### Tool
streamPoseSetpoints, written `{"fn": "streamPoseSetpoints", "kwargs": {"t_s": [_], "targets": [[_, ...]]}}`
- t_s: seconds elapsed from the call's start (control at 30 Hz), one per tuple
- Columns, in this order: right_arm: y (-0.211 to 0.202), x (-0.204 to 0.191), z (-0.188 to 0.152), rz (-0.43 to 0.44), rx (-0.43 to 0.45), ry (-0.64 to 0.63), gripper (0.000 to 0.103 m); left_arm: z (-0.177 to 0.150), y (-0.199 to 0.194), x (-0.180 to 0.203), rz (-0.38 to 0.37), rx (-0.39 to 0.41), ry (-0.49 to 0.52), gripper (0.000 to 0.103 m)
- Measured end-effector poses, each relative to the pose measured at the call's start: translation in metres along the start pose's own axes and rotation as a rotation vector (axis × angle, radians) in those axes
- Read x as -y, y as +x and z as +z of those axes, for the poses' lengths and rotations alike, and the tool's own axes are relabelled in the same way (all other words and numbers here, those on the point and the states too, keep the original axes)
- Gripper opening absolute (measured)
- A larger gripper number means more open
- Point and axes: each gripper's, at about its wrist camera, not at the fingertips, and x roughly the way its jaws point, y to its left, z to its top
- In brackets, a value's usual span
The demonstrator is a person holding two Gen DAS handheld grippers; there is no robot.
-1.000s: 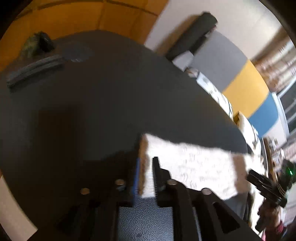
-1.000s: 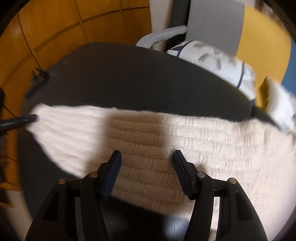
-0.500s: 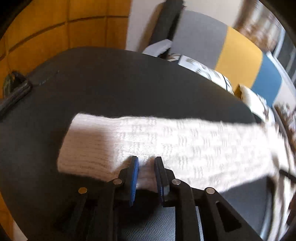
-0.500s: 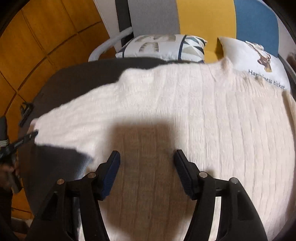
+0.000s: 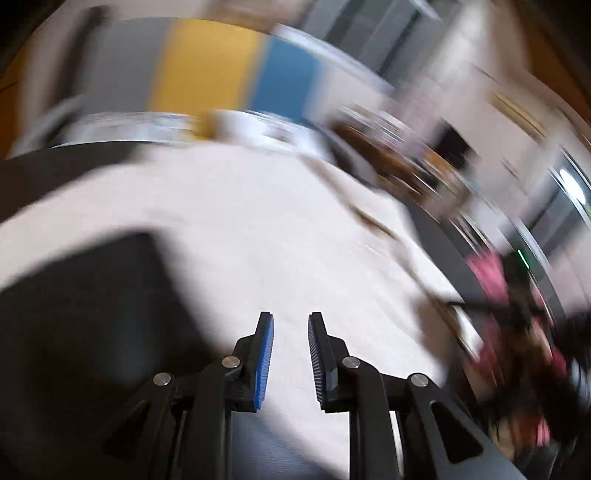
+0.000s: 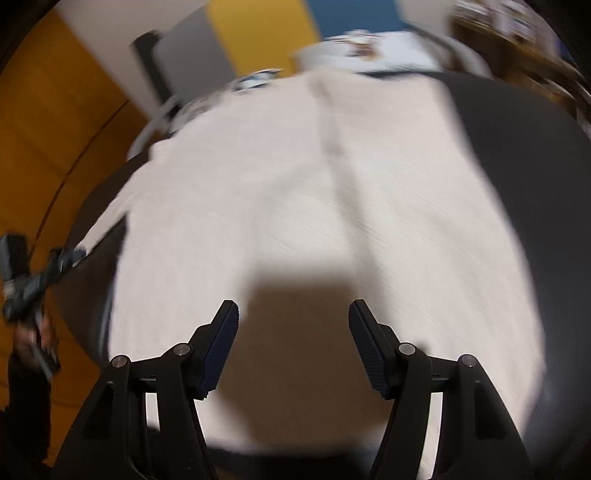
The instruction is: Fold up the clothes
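A cream knitted sweater lies spread on the black round table; both views are motion-blurred. My left gripper is shut, with cream knit filling the narrow gap between its blue pads. In the right wrist view this left gripper pinches the tip of a sleeve at the table's left edge. My right gripper hovers open over the sweater body, nothing between its fingers. The left wrist view also catches the right gripper, held by a hand in a pink sleeve.
Behind the table are a padded backrest with grey, yellow and blue panels and white printed cushions. An orange wooden wall stands on the left. Bare black tabletop shows to the right of the sweater.
Both cameras have swung to the right, over the sweater body. The left gripper still holds the sleeve, now with the body ahead of it. The right gripper stays open.
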Motion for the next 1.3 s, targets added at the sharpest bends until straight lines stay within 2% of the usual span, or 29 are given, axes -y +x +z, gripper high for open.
{"fn": "streamPoseSetpoints", "kwargs": {"t_s": [0.1,0.13,0.2,0.33,0.4,0.43,0.57,0.63,0.7,0.8,0.87,0.93,0.97,1.07,1.17,1.23,1.3], "targets": [[-0.025,0.032,-0.022,0.011,0.031,0.071,0.066,-0.018,0.028,0.052,-0.029,-0.084,0.108,0.018],[-0.030,0.038,-0.026,0.007,0.046,0.078,0.066,-0.024,0.033,0.059,-0.005,-0.106,0.126,0.018],[-0.039,0.046,-0.030,-0.025,0.079,0.068,0.066,-0.032,0.045,0.064,0.059,-0.144,0.159,0.018],[-0.052,0.064,-0.043,-0.147,0.132,0.065,0.066,-0.045,0.048,0.059,0.108,-0.167,0.183,0.019],[-0.052,0.068,-0.050,-0.174,0.129,0.052,0.066,-0.053,0.044,0.067,0.130,-0.180,0.223,0.020],[-0.052,0.070,-0.054,-0.184,0.124,0.045,0.066,-0.057,0.043,0.075,0.129,-0.186,0.229,0.020],[-0.051,0.078,-0.069,-0.224,0.107,0.015,0.066,-0.053,0.041,0.065,0.082,-0.214,0.172,0.018],[-0.050,0.081,-0.077,-0.244,0.098,0.000,0.075,-0.056,0.033,0.068,0.087,-0.221,0.185,0.018],[-0.047,0.082,-0.082,-0.264,0.099,-0.025,0.084,-0.056,0.041,0.075,0.082,-0.222,0.179,0.018],[-0.042,0.076,-0.085,-0.299,0.123,-0.082,0.090,-0.053,0.047,0.073,0.072,-0.215,0.136,0.018],[-0.043,0.076,-0.084,-0.302,0.140,-0.092,0.077,-0.052,0.049,0.072,0.071,-0.208,0.113,0.018],[-0.045,0.075,-0.082,-0.305,0.169,-0.088,0.026,-0.050,0.054,0.070,0.069,-0.206,0.105,0.018],[-0.045,0.075,-0.082,-0.312,0.172,-0.091,0.022,-0.050,0.055,0.070,0.068,-0.205,0.105,0.018],[-0.047,0.072,-0.078,-0.345,0.180,-0.121,0.022,-0.049,0.055,0.071,0.066,-0.202,0.106,0.018],[-0.065,0.071,-0.068,-0.391,0.220,-0.140,0.020,-0.048,0.057,0.071,0.064,-0.203,0.096,0.018],[-0.077,0.070,-0.060,-0.421,0.247,-0.153,0.015,-0.041,0.053,0.069,0.047,-0.224,0.037,0.018],[-0.089,0.070,-0.053,-0.452,0.273,-0.165,0.015,-0.034,0.047,0.072,0.041,-0.224,0.039,0.018]]}}
